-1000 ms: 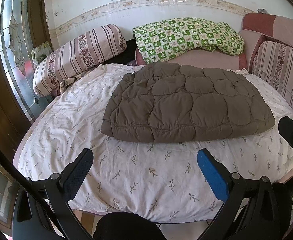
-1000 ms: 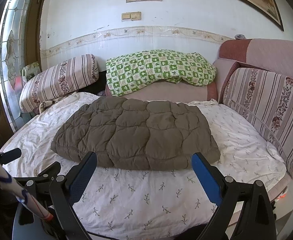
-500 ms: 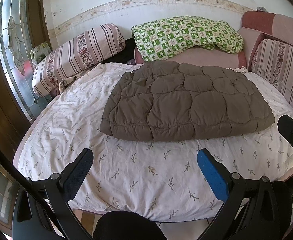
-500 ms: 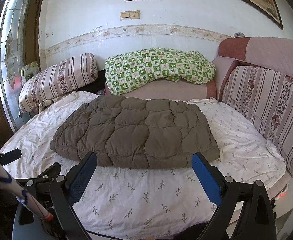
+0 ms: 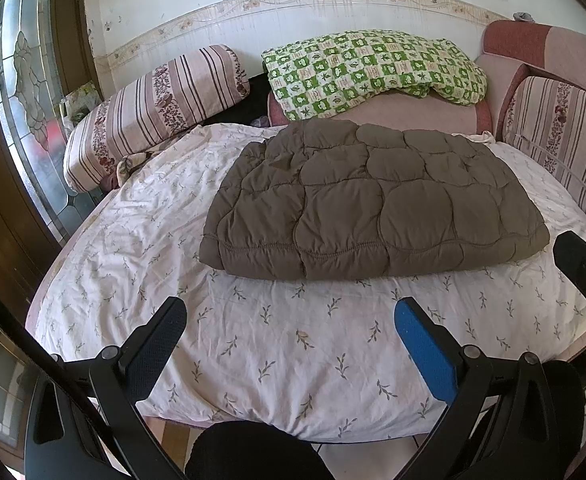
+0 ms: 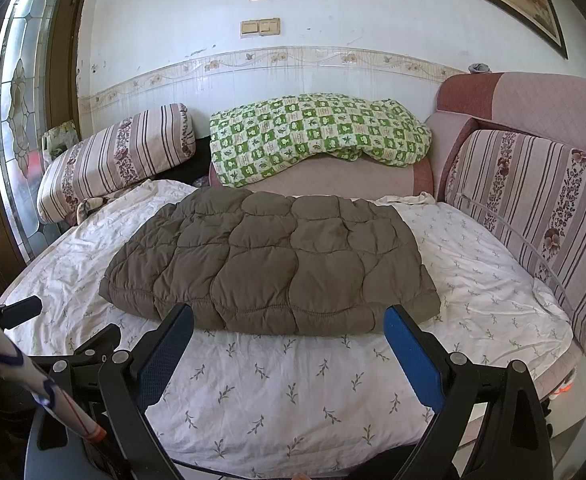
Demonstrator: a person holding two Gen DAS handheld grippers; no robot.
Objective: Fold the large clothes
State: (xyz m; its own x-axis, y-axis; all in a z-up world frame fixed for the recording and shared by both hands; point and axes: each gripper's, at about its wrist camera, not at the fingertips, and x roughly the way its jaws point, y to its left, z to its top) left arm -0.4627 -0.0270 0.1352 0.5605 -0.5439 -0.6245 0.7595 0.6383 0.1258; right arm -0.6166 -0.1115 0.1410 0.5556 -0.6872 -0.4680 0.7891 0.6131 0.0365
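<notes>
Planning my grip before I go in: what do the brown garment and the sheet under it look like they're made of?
The brown garment looks like padded, quilted synthetic shell with a matte finish: puffy rounded pockets between stitched seams, thick rolled edge. The sheet looks like thin woven cotton or a blend, matte, white with a small leaf print, finely creased. Exact fibres can't be told.

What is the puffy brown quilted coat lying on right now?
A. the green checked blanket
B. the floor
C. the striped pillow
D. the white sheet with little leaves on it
D. The puffy brown quilted coat lies folded flat in the middle of the white leaf-print sheet on the bed, apart from the green checked blanket and the striped bolster pillow behind it; both grippers are open and hold nothing.
</notes>
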